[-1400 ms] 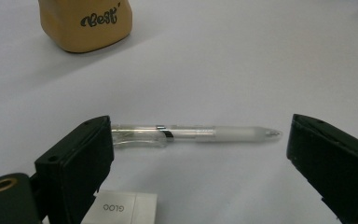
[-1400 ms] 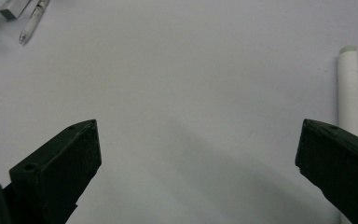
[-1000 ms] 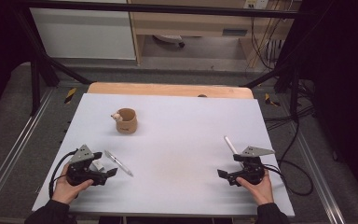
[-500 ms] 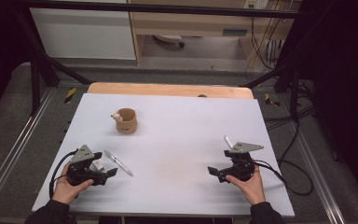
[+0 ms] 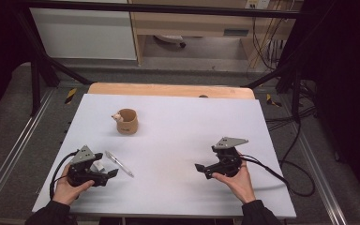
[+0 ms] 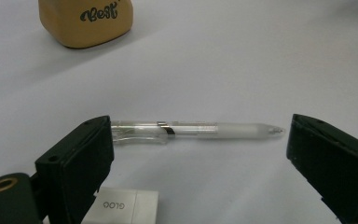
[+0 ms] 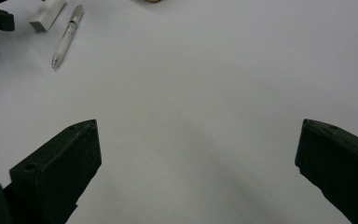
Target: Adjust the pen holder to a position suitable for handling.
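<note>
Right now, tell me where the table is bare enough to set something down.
Bare: the white table top from the cup across to the right edge, and the middle between the pen and the right tongs. Crowded: the near left, with pen, eraser and left tongs.

On the white table [image 5: 178,122] by the tan cup [image 5: 127,121]: one cup, one pen [image 5: 119,163], one small white block [image 5: 99,166].

pen [image 6: 196,131] and eraser [image 6: 121,211] before left tongs [image 5: 104,175], open tabletop [image 5: 178,126] elsewhere
</note>
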